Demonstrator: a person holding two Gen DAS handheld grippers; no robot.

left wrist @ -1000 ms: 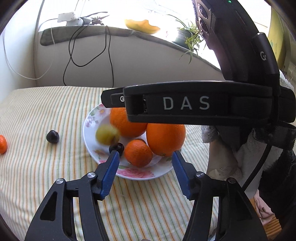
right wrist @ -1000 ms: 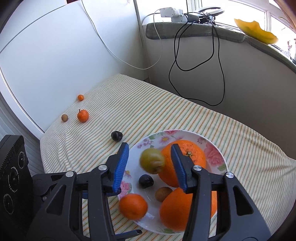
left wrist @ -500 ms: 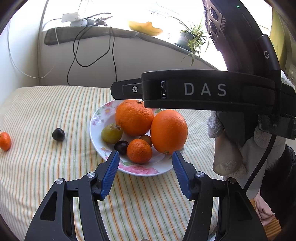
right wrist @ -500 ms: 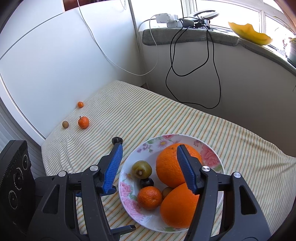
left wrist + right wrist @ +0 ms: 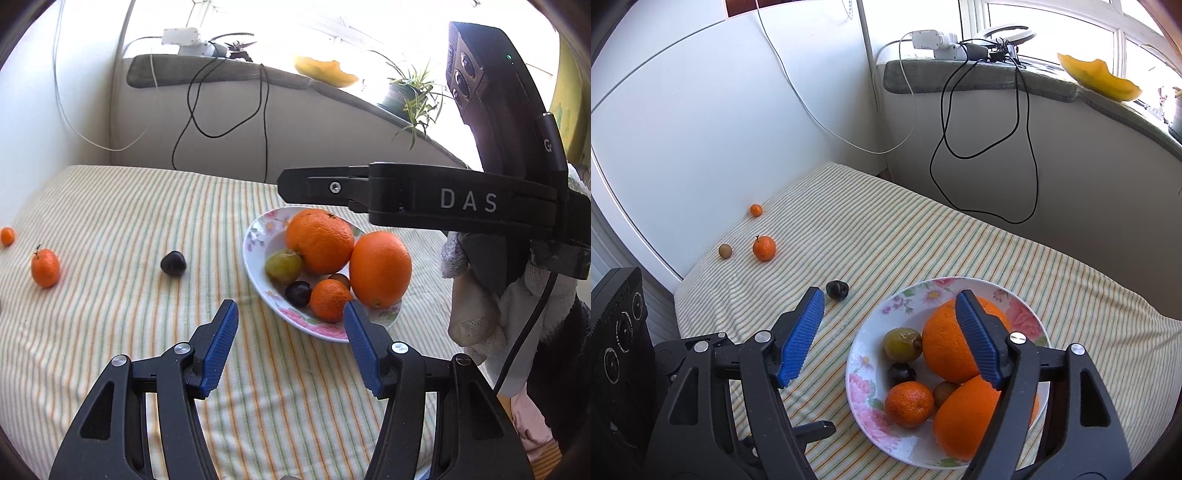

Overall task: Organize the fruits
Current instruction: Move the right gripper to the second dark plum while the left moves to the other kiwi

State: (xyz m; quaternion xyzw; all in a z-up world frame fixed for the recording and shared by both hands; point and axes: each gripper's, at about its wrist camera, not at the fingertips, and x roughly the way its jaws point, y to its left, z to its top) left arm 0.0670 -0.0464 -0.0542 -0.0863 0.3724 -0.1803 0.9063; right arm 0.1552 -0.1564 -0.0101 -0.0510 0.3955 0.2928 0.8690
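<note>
Both claws spread wide, empty: L claw [image 5: 290, 314], R claw [image 5: 890, 295] over floral plate [image 5: 857, 384].

A striped-cloth table [image 5: 923, 236] carries a floral plate [image 5: 864, 387] near one edge — a dark plum [image 5: 837, 289], mandarin [image 5: 764, 248] and two smaller fruits lie toward the far corner.
</note>
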